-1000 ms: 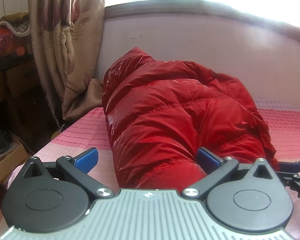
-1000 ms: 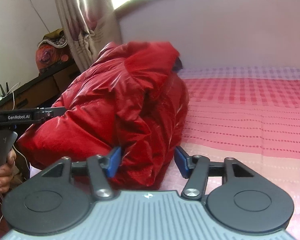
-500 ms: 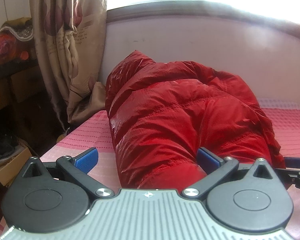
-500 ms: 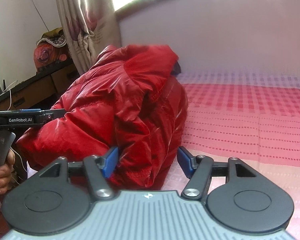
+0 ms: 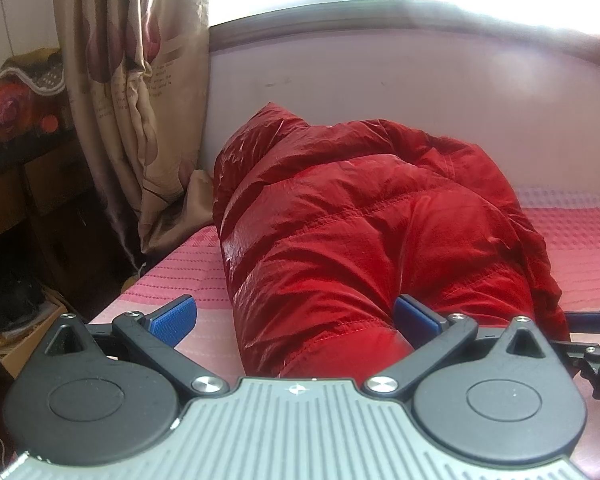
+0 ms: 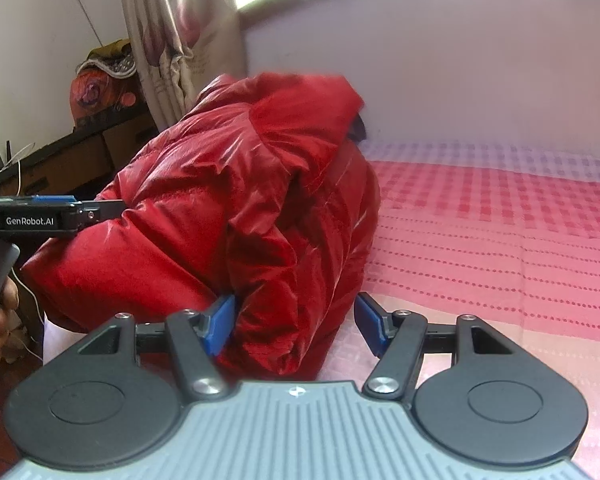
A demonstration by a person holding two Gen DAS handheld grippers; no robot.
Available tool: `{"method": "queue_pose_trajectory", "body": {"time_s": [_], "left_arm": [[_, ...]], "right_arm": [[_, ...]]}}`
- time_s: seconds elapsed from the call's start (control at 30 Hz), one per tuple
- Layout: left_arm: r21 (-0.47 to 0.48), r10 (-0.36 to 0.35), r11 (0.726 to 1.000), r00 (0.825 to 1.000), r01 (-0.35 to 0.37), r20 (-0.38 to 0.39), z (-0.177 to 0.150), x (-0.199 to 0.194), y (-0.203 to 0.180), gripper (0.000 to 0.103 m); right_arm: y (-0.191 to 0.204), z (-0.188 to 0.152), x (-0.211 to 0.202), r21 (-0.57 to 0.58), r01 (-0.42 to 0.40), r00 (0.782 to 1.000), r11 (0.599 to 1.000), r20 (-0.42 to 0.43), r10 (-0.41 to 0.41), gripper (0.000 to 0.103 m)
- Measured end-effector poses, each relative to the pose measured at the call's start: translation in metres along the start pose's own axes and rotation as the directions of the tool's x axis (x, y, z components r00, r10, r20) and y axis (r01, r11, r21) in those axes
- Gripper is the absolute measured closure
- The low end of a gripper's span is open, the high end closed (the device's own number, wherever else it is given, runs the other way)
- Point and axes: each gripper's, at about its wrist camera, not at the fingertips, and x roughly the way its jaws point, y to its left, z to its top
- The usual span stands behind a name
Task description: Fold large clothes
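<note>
A shiny red puffer jacket (image 5: 364, 232) lies bunched on the pink bed, its far end against the headboard. In the right wrist view the red puffer jacket (image 6: 240, 208) is a tall folded heap. My left gripper (image 5: 296, 316) is open, its blue pads wide apart, with the jacket's near hem between them and against the right pad. My right gripper (image 6: 296, 320) is open around the near edge of the heap, with fabric filling the gap. The left gripper's body (image 6: 32, 220) shows at the left of the right wrist view, held by a hand.
The pink checked bedspread (image 6: 500, 248) stretches to the right of the jacket. A pale headboard (image 5: 380, 80) stands behind it, under a bright window. A beige curtain (image 5: 140, 100) hangs at the left, beside dark furniture and boxes on the floor (image 5: 20, 320).
Both views have shifted slightly, so the jacket sits a little to the right in each. The right gripper's jaws have widened a little. The jacket's shape is unchanged.
</note>
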Motion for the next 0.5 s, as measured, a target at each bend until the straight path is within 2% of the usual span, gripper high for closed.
{"method": "queue_pose_trajectory", "body": {"time_s": [0.27, 0.5], "left_arm": [[0.018, 0.023, 1.000, 1.000, -0.023, -0.001, 0.002, 0.000, -0.003, 0.000], [0.013, 0.081, 0.997, 0.997, -0.080, -0.003, 0.002, -0.003, -0.012, 0.000]], "right_arm": [[-0.001, -0.001, 0.002, 0.006, -0.004, 1.000, 1.000, -0.007, 0.004, 0.039], [-0.003, -0.002, 0.002, 0.011, -0.007, 1.000, 1.000, -0.005, 0.007, 0.038]]}}
